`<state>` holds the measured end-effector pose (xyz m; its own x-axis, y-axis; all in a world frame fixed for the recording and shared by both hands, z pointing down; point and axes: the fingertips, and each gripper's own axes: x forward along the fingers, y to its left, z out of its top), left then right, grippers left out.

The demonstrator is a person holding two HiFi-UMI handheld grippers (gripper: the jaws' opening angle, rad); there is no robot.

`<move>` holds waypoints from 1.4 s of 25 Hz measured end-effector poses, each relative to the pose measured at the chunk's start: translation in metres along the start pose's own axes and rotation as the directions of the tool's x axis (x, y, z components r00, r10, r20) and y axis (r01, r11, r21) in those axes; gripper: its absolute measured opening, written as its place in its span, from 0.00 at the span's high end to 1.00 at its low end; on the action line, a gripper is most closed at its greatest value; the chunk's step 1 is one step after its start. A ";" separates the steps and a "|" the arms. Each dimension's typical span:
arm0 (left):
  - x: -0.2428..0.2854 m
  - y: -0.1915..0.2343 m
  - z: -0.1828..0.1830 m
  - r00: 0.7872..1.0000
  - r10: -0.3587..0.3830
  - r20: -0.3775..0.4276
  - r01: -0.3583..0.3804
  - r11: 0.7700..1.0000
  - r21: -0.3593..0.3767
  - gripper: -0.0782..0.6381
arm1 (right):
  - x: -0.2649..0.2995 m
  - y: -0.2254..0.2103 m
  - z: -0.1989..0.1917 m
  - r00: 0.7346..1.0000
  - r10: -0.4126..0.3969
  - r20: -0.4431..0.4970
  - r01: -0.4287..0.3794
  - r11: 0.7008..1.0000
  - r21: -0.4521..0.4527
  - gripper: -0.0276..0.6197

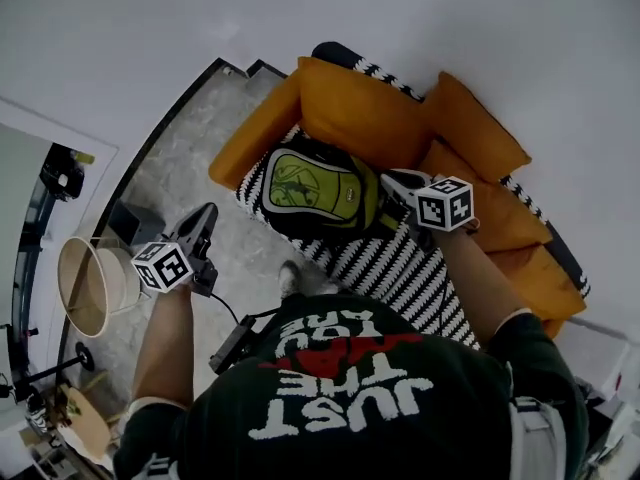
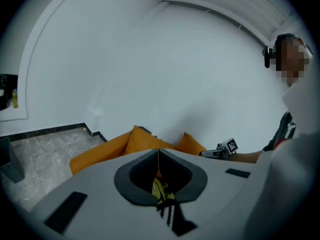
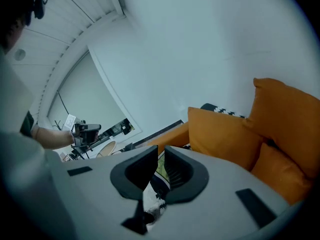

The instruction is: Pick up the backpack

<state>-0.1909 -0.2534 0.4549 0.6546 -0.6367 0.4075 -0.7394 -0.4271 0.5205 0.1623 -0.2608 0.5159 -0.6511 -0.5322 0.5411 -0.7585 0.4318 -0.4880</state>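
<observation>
The backpack (image 1: 318,193), lime green with black trim, lies flat on a black-and-white striped blanket (image 1: 420,268) on the orange sofa (image 1: 370,118). My right gripper (image 1: 398,182) is shut and sits at the backpack's right edge, just above the blanket; I cannot tell whether it touches the bag. My left gripper (image 1: 205,216) is shut too, out over the floor to the left of the sofa, apart from the bag. In the left gripper view a sliver of the backpack (image 2: 159,188) shows below the closed jaws. The right gripper view shows green fabric (image 3: 159,168) between its jaws' bases.
Orange cushions (image 1: 475,118) line the sofa back against the white wall. A round lampshade (image 1: 88,286) and a dark box (image 1: 135,223) stand on the marble floor (image 1: 190,158) to the left. A black device with a cable (image 1: 235,343) lies by my foot (image 1: 290,278).
</observation>
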 end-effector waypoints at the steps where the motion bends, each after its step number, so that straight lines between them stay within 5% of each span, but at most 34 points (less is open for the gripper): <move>1: 0.014 0.012 -0.005 1.000 -0.004 -0.023 0.004 1.000 -0.013 0.87 | 0.007 -0.013 -0.006 1.000 -0.015 -0.011 0.015 1.000 0.020 0.90; 7: 0.108 0.103 -0.058 0.978 -0.048 -0.202 0.042 0.999 -0.034 0.85 | 0.060 -0.091 -0.074 0.989 -0.080 -0.121 0.104 0.973 0.207 0.53; 10: 0.155 0.149 -0.101 0.950 -0.094 -0.298 0.071 0.994 -0.088 0.72 | 0.090 -0.129 -0.123 0.977 -0.111 -0.181 0.159 0.947 0.279 0.47; 15: 0.214 0.200 -0.183 0.851 -0.210 -0.481 0.151 0.976 -0.157 0.42 | 0.143 -0.177 -0.209 0.956 -0.101 -0.276 0.210 0.891 0.401 0.38; 18: 0.240 0.214 -0.226 0.777 -0.273 -0.567 0.202 0.962 -0.186 0.31 | 0.174 -0.195 -0.253 0.943 -0.071 -0.325 0.224 0.859 0.460 0.29; 20: 0.259 0.223 -0.247 0.751 -0.301 -0.588 0.220 0.953 -0.208 0.26 | 0.195 -0.204 -0.270 0.941 -0.047 -0.336 0.214 0.850 0.481 0.24; 25: 0.292 0.215 -0.275 0.730 -0.377 -0.569 0.262 0.925 -0.277 0.22 | 0.222 -0.207 -0.287 0.948 0.006 -0.318 0.175 0.826 0.536 0.21; 31: 0.327 0.156 -0.269 0.741 -0.432 -0.515 0.303 0.899 -0.317 0.22 | 0.204 -0.210 -0.253 0.962 0.006 -0.272 0.166 0.779 0.605 0.22; 35: 0.330 0.142 -0.275 0.726 -0.458 -0.514 0.347 0.888 -0.300 0.43 | 0.202 -0.217 -0.255 0.966 -0.028 -0.258 0.185 0.770 0.610 0.24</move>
<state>-0.0366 -0.3477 0.8692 0.8943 0.0630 0.4429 -0.3820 -0.4078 0.8293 0.1883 -0.2764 0.9060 -0.6146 -0.3380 0.7128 -0.6889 -0.2102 -0.6937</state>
